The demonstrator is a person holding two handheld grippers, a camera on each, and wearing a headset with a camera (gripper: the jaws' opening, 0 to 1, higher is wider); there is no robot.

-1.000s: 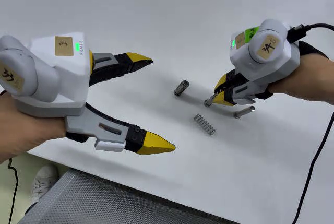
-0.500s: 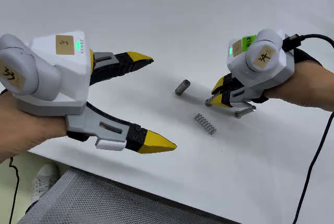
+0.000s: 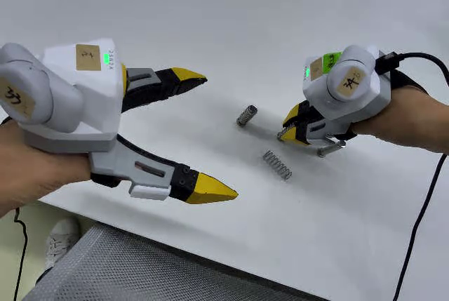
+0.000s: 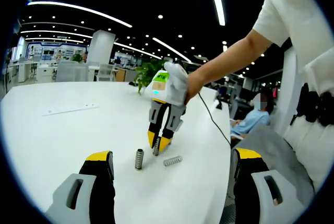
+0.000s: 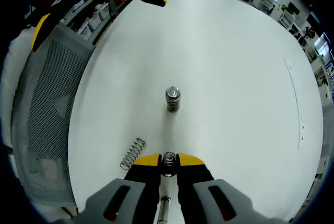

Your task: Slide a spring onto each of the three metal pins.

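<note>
Pin clamped between right gripper jaws; loose spring just beside; left gripper jaws apart.

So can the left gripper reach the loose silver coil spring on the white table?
Probably yes: left gripper is open, bare white table lies between it and the silver coil spring, and the right gripper, shut on a metal pin, sits beside, not over it.
</note>
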